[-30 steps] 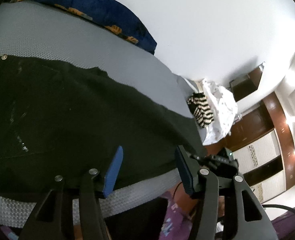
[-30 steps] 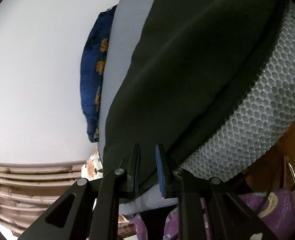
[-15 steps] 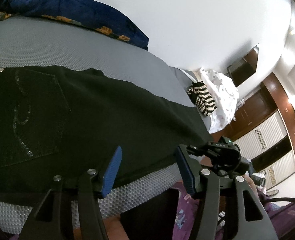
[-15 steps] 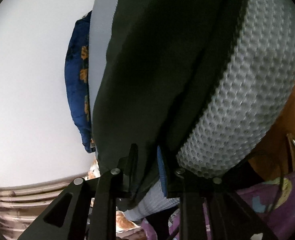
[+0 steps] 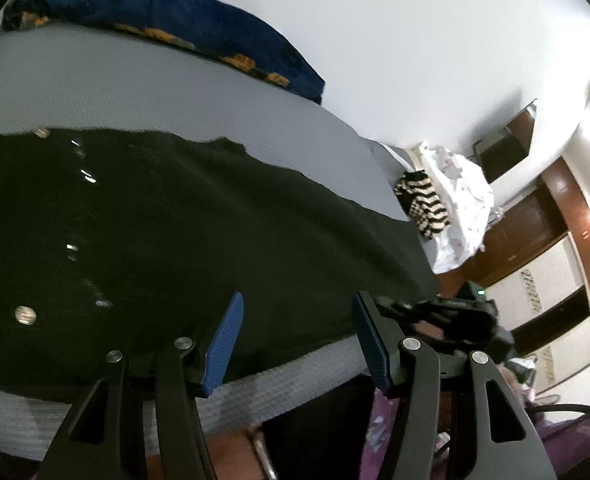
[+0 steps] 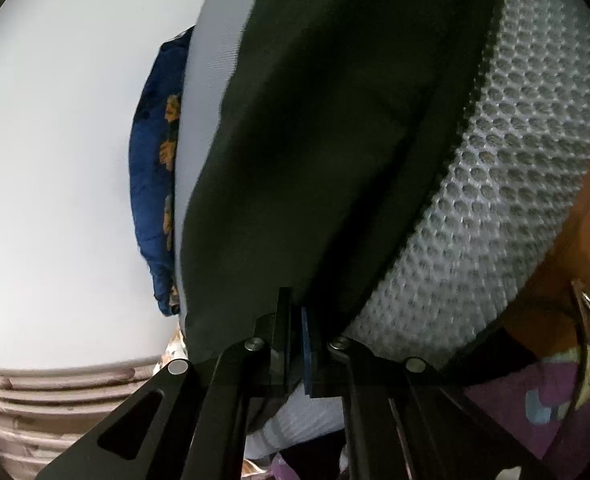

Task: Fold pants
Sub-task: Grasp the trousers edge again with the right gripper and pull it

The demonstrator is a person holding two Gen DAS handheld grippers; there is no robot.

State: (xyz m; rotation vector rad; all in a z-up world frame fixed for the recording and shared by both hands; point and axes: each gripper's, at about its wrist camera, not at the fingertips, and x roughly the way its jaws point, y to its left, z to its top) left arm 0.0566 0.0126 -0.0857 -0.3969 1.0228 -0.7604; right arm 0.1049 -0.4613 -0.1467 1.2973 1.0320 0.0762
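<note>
Along the near edge of the grey honeycomb-mesh mattress (image 6: 495,216), the right gripper (image 6: 295,320) is now pinching the black denim pants (image 5: 155,232) lying flat there, having just closed, while the left gripper (image 5: 295,332) is hovering with jaws apart, readying the fold.

Right tool (image 6: 295,336) clamped on black pants (image 6: 335,140) hem at mattress (image 6: 515,200) edge.

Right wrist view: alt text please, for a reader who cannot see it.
The right gripper is shut on the edge of black pants that lie on a grey mesh mattress. A blue patterned blanket lies behind, against a white wall.
</note>
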